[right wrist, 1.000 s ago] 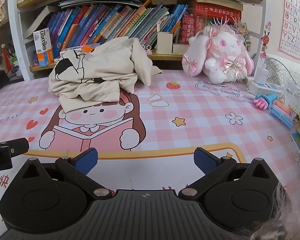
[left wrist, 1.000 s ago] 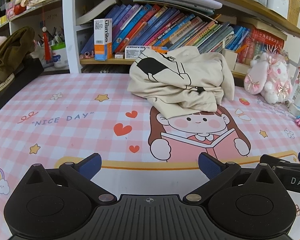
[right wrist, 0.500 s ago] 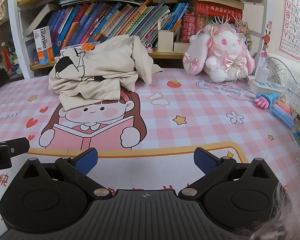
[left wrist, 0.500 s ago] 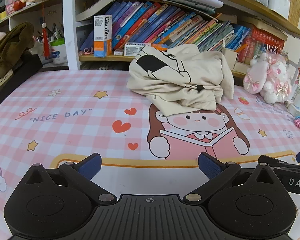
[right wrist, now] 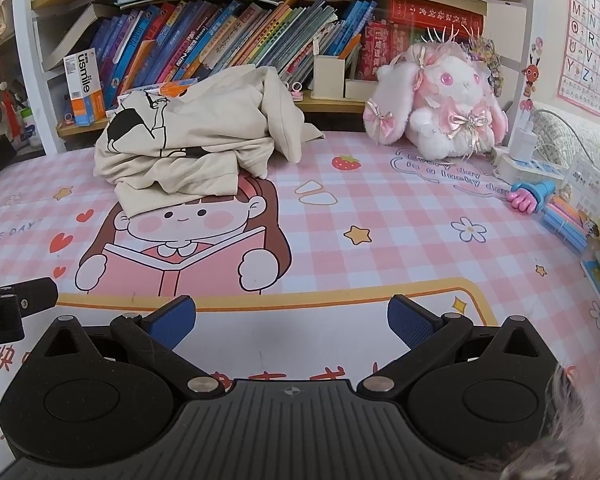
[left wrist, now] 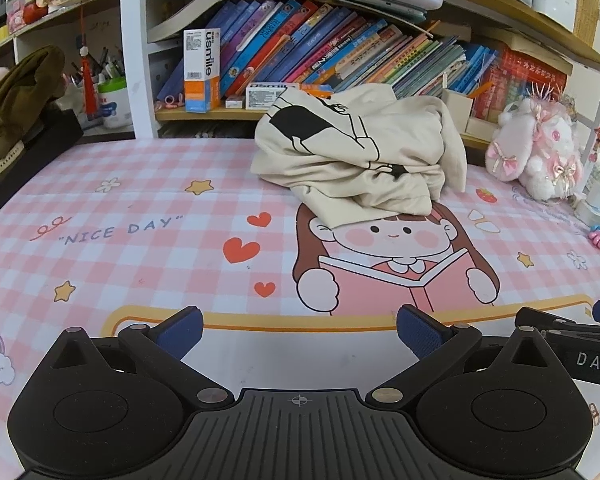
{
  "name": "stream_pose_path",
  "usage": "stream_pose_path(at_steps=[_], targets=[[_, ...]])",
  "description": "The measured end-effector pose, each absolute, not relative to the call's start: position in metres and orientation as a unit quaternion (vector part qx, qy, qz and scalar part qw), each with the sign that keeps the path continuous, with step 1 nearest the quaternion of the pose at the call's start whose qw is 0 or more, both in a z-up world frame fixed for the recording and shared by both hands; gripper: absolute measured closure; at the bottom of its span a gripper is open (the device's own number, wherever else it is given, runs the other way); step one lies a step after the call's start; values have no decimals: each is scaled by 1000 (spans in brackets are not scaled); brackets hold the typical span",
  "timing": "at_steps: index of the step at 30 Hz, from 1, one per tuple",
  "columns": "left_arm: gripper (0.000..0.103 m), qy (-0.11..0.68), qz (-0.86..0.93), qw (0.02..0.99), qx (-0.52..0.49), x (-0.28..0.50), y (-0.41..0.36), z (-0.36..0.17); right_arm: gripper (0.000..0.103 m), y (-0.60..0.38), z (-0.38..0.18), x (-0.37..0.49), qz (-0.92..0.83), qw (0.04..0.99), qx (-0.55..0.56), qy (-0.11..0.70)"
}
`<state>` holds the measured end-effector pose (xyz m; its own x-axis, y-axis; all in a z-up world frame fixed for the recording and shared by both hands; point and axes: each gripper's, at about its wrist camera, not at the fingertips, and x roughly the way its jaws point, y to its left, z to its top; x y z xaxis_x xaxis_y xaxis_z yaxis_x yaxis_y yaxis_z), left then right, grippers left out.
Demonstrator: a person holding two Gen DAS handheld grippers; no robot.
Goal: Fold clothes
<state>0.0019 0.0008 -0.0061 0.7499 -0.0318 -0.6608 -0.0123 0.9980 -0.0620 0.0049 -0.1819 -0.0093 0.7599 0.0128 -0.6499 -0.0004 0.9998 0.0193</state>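
The left gripper (left wrist: 299, 326) and right gripper (right wrist: 291, 319) both hover with fingers spread wide, holding nothing, well short of the crumpled cream shirt (left wrist: 356, 160) heaped on the mat (left wrist: 148, 200) near the bookshelf (left wrist: 340, 112). Only the left view reads "NICE DAY" (left wrist: 122, 230) whole. Only the right shows the alphabet chart (right wrist: 592, 32); both show the "usmile" box (left wrist: 201, 70).
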Motion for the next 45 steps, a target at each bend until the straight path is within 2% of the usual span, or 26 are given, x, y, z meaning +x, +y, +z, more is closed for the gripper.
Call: stream_pose_path(at_steps=[31, 37, 45], targets=[[0, 336, -34, 939, -59, 8, -1, -5, 0, -181, -9, 12, 18, 940, 5, 340], [1, 346, -59, 936, -8, 32, -14, -4, 0, -187, -10, 18, 35, 942, 12, 333], [1, 355, -55, 933, 5, 79, -18, -14, 0, -194, -13, 34, 59, 937, 11, 344]])
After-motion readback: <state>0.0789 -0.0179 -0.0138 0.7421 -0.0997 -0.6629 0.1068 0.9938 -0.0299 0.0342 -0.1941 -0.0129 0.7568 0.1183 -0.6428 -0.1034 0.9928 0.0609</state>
